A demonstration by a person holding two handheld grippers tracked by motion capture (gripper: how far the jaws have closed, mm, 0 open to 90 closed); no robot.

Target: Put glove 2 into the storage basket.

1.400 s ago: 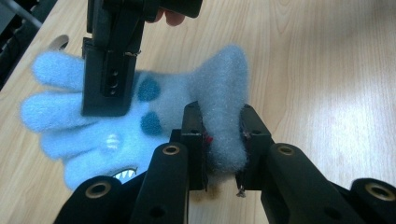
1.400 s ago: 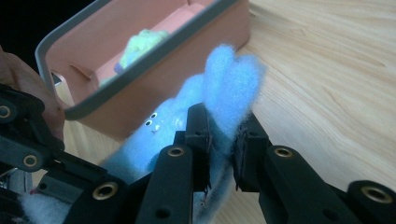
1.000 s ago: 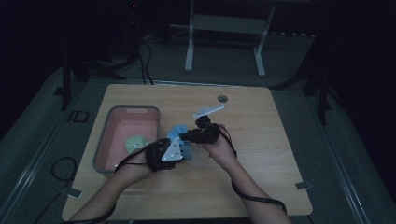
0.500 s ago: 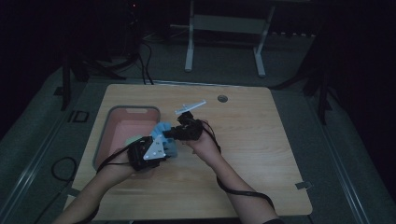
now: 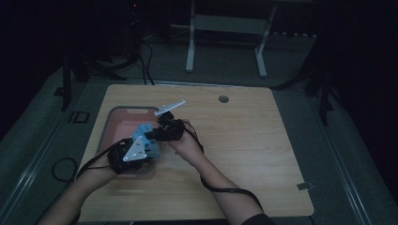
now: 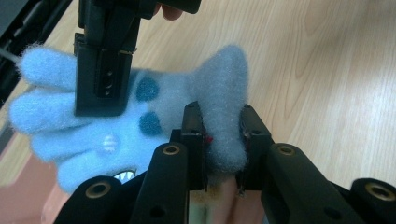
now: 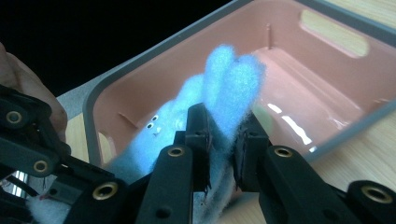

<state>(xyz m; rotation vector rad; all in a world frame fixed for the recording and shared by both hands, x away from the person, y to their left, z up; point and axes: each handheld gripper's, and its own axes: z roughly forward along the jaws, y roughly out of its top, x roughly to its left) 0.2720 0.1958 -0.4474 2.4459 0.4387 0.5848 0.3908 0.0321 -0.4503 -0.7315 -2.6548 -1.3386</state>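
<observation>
Dark floor surrounds the wooden table (image 5: 244, 154) in the high view, where 2 tools carry a blue plush toy (image 5: 146, 136) together over the right edge of the pink bin (image 5: 123, 112); I judge the carry nearly done, and next both must lower and let go inside. Left gripper view: the left tool (image 6: 220, 135) pinches 1 fuzzy limb tightly, the right tool (image 6: 103, 79) clamping another farther off. Right gripper view: the right tool's narrow jaws squeeze the toy's limbs above the bin's hollow.
</observation>
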